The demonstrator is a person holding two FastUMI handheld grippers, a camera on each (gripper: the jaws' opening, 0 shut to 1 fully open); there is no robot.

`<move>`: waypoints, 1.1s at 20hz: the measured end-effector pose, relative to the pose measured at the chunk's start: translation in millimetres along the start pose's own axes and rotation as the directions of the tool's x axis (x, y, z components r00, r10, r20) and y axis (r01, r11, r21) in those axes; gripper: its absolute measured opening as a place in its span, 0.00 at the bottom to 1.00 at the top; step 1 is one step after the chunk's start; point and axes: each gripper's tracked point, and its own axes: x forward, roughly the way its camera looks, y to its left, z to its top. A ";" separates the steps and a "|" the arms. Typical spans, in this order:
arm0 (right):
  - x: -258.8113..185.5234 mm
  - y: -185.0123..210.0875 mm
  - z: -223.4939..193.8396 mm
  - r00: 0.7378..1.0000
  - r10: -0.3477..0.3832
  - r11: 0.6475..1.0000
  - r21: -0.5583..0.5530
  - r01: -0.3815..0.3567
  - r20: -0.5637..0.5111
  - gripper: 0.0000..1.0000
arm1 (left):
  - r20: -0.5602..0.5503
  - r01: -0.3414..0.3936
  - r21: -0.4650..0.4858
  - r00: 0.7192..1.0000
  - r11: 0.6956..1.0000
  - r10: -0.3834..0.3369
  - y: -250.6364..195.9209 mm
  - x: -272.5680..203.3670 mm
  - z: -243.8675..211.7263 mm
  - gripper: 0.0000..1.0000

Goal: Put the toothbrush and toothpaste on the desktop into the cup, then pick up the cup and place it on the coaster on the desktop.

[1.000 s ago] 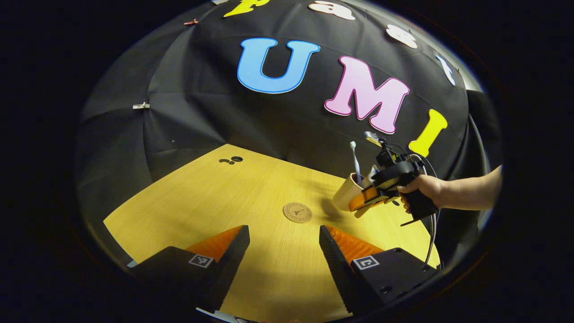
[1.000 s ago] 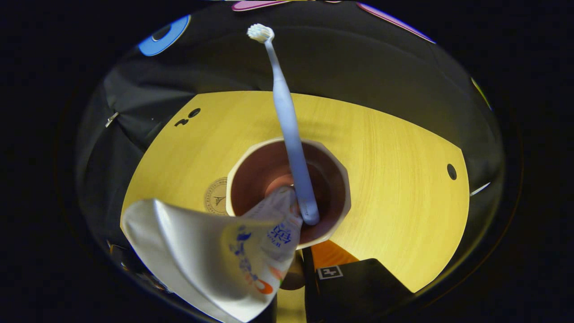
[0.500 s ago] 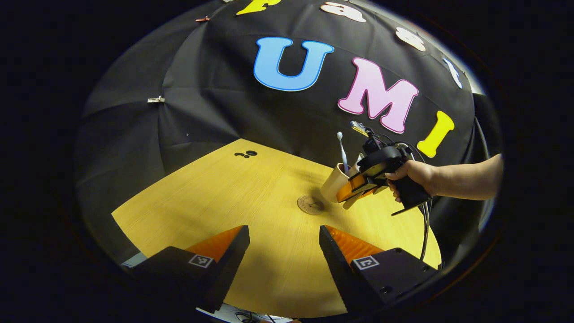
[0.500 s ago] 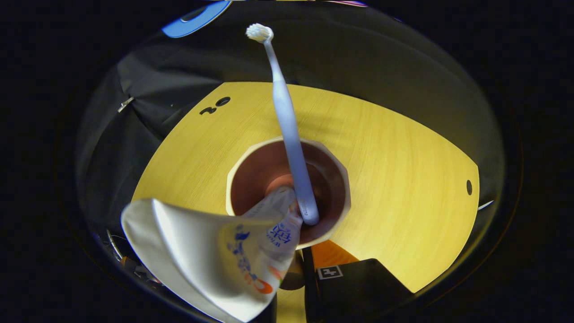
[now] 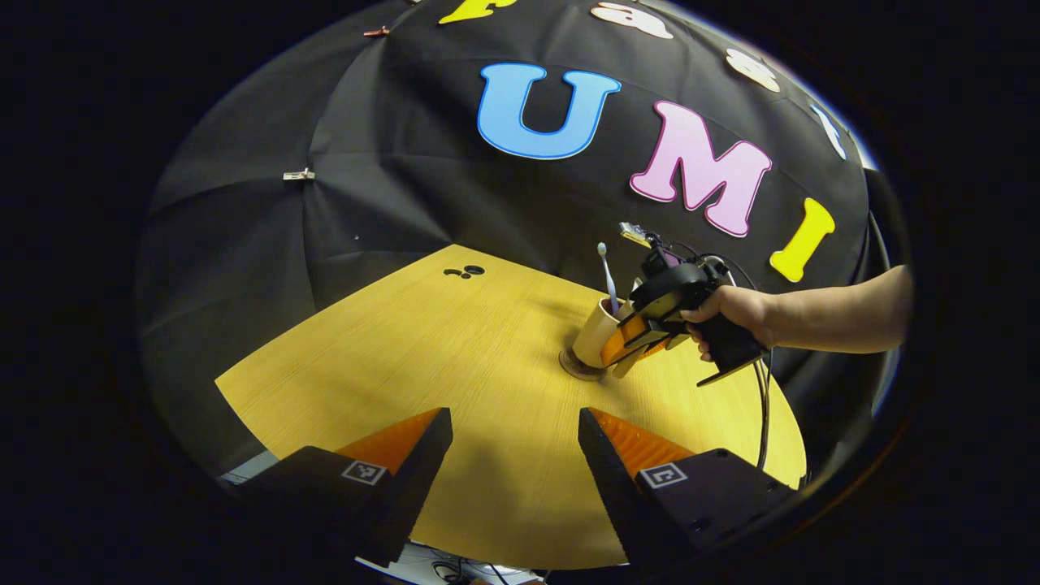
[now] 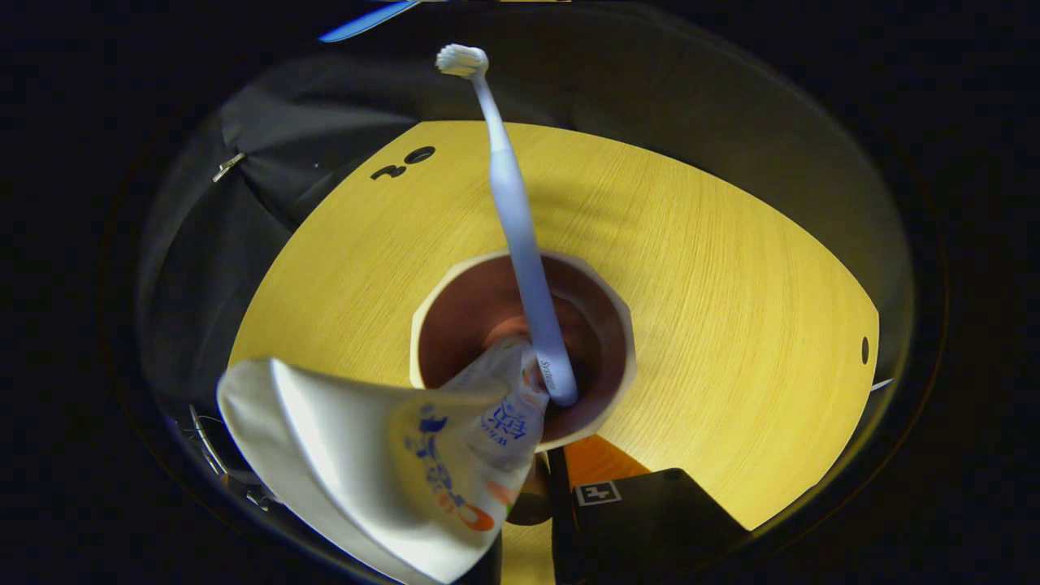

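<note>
In the left gripper view a beige cup (image 5: 591,335) stands slightly tilted right over the round coaster (image 5: 578,370); I cannot tell whether they touch. A pale toothbrush (image 5: 607,275) sticks up from it. A hand holds my right gripper (image 5: 619,356), shut on the cup's wall. The right gripper view looks down into the cup (image 6: 605,321), with the toothbrush (image 6: 520,244) and the white toothpaste tube (image 6: 382,455) inside; my right gripper (image 6: 546,475) clamps the near rim, and the tube hides one finger. My left gripper (image 5: 516,455) hangs open over the table's near edge, holding nothing.
The yellow wooden table (image 5: 406,366) has small dark holes near its far corner (image 5: 465,271). Another hole (image 6: 864,350) sits near the table's right edge in the right gripper view. Black cloth walls close in behind. A cable trails from the right gripper.
The right gripper carried the cup leftward and downward, from beside the coaster to right over it. The coaster is now mostly covered. The left gripper stayed open.
</note>
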 end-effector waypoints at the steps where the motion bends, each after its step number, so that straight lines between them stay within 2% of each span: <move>1: 3.6 0.6 -2.0 1.000 -0.001 1.000 0.002 0.001 -0.010 0.34 | 0.001 0.000 -0.001 1.000 1.000 0.000 -0.6 0.8 0.3 0.97; 7: 1.1 0.6 -11.5 0.999 -0.016 0.999 -0.030 0.015 -0.036 0.34 | 0.004 0.011 0.022 1.000 1.000 -0.011 -7.1 1.4 3.1 0.97; 10: -1.6 0.9 -10.9 0.999 -0.005 1.000 0.000 0.005 -0.042 0.36 | 0.004 0.013 0.024 1.000 1.000 -0.013 -7.3 -1.1 2.7 0.98; 12: -6.0 6.4 -8.3 0.999 0.018 0.999 0.030 -0.017 -0.031 0.41 | 0.003 0.015 0.022 1.000 1.000 -0.015 -6.6 -2.7 1.2 0.98; 15: -23.5 9.0 -4.7 0.999 0.042 0.997 0.062 -0.042 0.008 0.75 | 0.007 0.022 0.029 1.000 0.999 -0.023 -10.4 -5.7 3.9 0.98; 16: -33.3 8.6 -3.8 0.999 0.047 0.996 0.071 -0.049 0.027 0.79 | 0.007 0.026 0.034 1.000 0.999 -0.026 -12.2 -6.6 6.0 0.97; 17: -44.6 10.3 -2.8 0.997 0.059 0.995 0.078 -0.064 0.054 0.78 | 0.008 0.031 0.040 0.999 0.999 -0.031 -13.6 -7.9 6.9 0.97; 19: -66.9 7.6 -0.9 0.992 0.061 0.993 0.093 -0.071 0.108 0.97 | 0.015 0.047 0.054 0.999 0.997 -0.048 -19.2 -11.4 12.1 0.98; 22: -108.0 -0.1 0.7 0.976 0.047 0.989 0.125 -0.075 0.211 0.99 | 0.034 0.081 0.079 0.996 0.994 -0.084 -30.3 -16.7 25.4 0.98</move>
